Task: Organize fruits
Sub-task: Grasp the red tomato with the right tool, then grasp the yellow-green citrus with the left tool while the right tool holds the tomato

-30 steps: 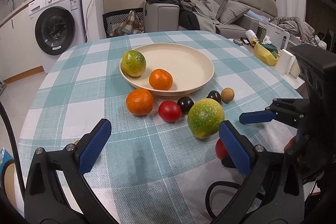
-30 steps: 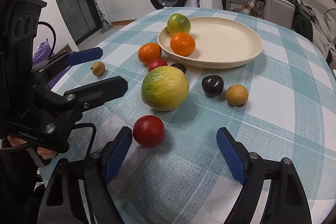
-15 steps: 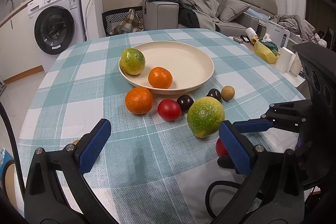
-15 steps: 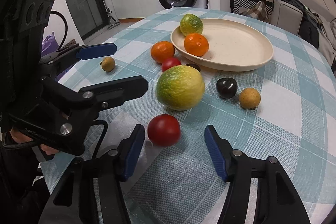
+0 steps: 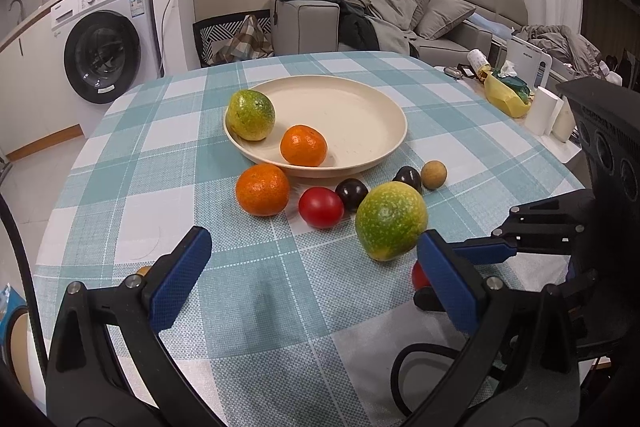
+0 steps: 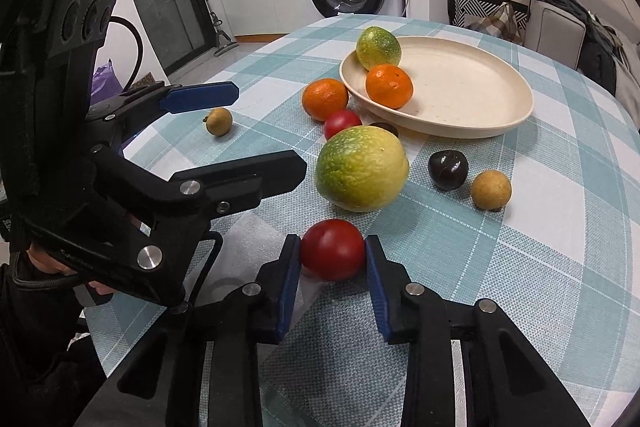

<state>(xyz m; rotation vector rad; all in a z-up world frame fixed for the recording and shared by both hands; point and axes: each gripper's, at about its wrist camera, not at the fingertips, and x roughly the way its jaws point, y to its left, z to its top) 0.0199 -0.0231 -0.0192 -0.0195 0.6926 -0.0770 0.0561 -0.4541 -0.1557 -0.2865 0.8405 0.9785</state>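
My right gripper point(image 6: 333, 263) jaws are closing on the round red tomato point(image 6: 333, 249) squarely between them near the table's edge; left gripper point(image 5: 312, 275) wide, empty.

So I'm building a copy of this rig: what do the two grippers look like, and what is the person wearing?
Both the left gripper and right gripper are black plastic frames with silver bolts and blue textured pads on two long fingers. A black cable loops beneath. A black sleeve covers the person's arm.
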